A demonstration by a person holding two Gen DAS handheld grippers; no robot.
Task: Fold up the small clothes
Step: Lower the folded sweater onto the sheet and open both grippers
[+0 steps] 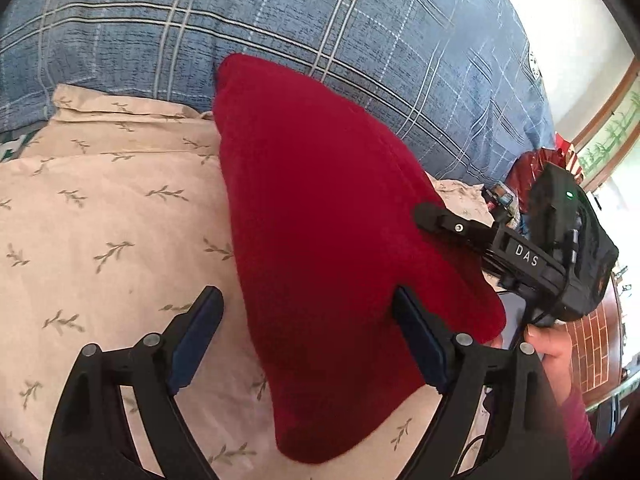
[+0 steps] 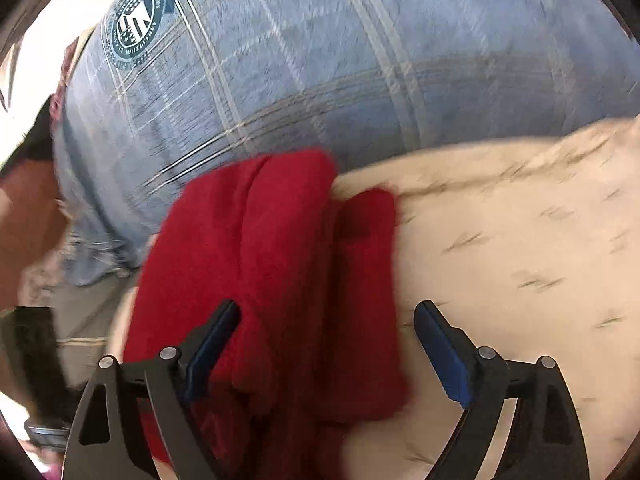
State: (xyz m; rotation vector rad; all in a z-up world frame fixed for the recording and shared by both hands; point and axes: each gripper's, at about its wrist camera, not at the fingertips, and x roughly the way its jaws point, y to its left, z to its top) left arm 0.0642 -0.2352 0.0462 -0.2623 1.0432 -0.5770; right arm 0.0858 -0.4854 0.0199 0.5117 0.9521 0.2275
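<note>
A: Left wrist view, item 1: red cloth [image 1: 332,248], folded into a long soft bundle, lying on the beige leaf-print sheet [image 1: 104,216]. Far end reaches the blue plaid bedding [image 1: 320,20].

B: Logged. Our left gripper [image 1: 308,332]?

A: Jaws wide. Left finger sits over bare sheet, right finger over the cloth's right part. Pads not pressing on the fabric, so nothing held.

B: Item 2, right gripper [image 2: 326,344]. We see it from outside in the left view too, black body w/ "DAS" lettering, at the cloth's right edge, a hand [image 1: 550,350] under it, pink sleeve [image 1: 584,432] behind.

A: Right wrist view is motion-blurred. Jaws wide there as well. Left finger over the red cloth, right finger over sheet just beside the cloth's edge. No pinch on the fabric that we can see.

B: Cloth in that view?

A: Same red bundle, w/ layered folds showing, running from btw the fingers up to the plaid bedding. Round green-and-white crest [image 2: 138,20] printed on the bedding, top left.

B: Whether fingertips touch the fabric?

A: Can't tell.
</note>
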